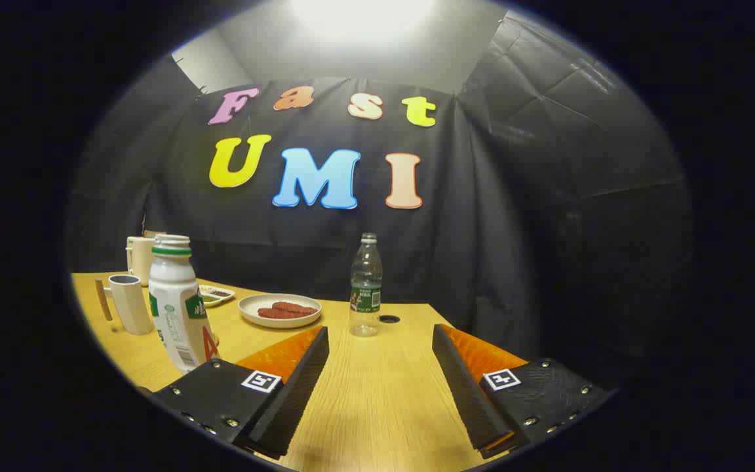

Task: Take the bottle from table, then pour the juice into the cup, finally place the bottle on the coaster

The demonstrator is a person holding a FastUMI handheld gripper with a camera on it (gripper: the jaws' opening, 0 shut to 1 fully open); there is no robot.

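Gripper view: tongs [381, 367] spread apart over bare table [377, 393], white bottle [177, 305] just left

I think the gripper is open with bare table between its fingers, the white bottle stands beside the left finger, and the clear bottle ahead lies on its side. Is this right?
One detail is wrong: the clear bottle stands upright, as the gripper view shows. The rest holds: the gripper is open over bare table, and the white bottle stands beside the left finger.

Bottle [177, 305] stands left of the spread jaws; cup [130, 303] behind it; plate [280, 310] beyond.
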